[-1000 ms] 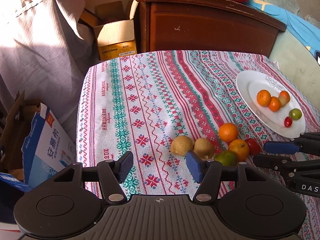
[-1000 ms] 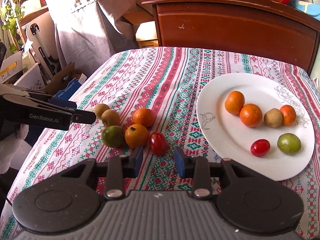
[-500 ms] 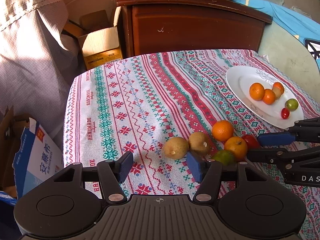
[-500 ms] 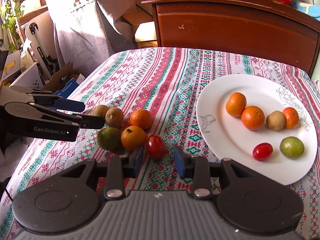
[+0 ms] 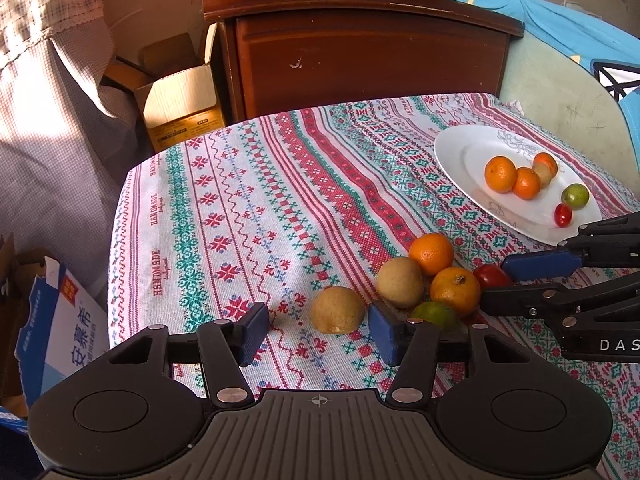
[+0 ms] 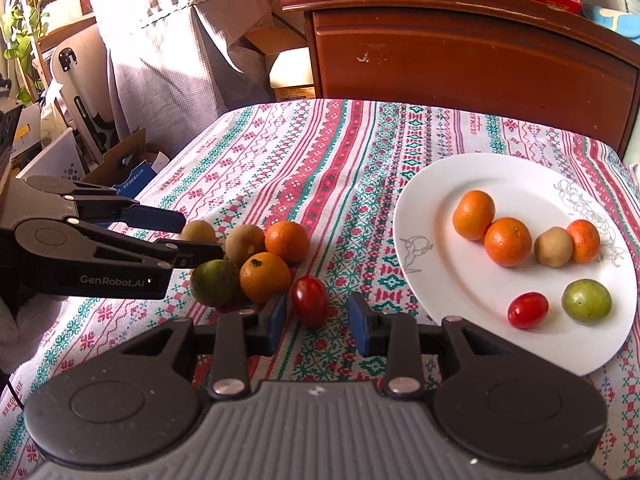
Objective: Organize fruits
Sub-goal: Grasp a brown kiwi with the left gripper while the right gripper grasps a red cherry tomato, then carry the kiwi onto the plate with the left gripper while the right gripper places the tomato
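Loose fruit lies on the patterned cloth: two brown kiwis point(image 5: 338, 315) point(image 5: 399, 282), two oranges point(image 5: 431, 253) point(image 5: 455, 291), a green fruit point(image 5: 434, 314) and a red tomato point(image 6: 309, 300). My left gripper point(image 5: 316, 333) is open, with the nearer kiwi between its blue fingertips. My right gripper point(image 6: 318, 322) is open, with the tomato between its fingertips. A white plate point(image 6: 440, 280) at the right holds oranges, a kiwi, a tomato and a green fruit.
A dark wooden cabinet point(image 5: 360, 48) stands behind the table. Cardboard boxes point(image 5: 180, 108) sit on the floor at the left, with a blue-and-white carton point(image 5: 60, 332) by the table's left edge. A checked curtain point(image 6: 180, 40) hangs at the far left.
Both grippers moved forward toward the fruit pile. The kiwi now lies between the left fingertips and the tomato between the right ones. Both stayed open.
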### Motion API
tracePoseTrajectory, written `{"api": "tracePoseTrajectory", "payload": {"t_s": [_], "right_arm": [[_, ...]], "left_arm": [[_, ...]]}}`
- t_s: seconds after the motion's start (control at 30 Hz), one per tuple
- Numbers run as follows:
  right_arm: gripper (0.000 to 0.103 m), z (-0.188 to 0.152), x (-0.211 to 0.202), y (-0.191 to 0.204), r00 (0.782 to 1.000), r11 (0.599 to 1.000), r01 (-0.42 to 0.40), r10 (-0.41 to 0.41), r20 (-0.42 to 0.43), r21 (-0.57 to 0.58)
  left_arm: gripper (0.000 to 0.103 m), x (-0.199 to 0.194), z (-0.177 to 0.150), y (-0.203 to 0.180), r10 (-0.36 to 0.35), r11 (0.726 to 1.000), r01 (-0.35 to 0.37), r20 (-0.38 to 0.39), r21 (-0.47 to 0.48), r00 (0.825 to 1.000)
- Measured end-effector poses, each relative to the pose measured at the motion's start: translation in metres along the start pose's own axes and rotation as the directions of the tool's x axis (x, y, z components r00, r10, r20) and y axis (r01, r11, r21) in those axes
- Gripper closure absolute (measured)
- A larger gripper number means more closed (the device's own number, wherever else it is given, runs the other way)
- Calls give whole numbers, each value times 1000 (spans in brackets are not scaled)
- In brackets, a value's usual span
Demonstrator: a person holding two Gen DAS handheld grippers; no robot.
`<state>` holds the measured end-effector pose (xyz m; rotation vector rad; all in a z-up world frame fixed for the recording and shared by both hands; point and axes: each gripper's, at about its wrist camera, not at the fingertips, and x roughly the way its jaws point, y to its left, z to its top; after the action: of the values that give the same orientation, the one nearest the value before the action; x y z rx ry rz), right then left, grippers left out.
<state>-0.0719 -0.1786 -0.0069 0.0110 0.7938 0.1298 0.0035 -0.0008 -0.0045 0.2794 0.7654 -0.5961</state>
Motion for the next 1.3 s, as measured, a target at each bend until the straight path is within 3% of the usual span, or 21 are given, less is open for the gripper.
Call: {"api": "tracePoseTrajectory", "payload": {"t_s": [0.4,0.9,1.3], "right_arm": [[81,0,0,-1,1000,1000,-1,1,-1,6],[84,1,-5,-2,1000,1000,-6,6,9,29],[84,20,-24,-17,996,994,-8,-1,85,113]], "left_arm": [[77,-2,-2,-8,-20,999,19,16,29,1000],[78,-10,4,-4,-13,999,13,9,-44,1000],[78,-32,34,-1,-10,992,21,89,-120,996]]}}
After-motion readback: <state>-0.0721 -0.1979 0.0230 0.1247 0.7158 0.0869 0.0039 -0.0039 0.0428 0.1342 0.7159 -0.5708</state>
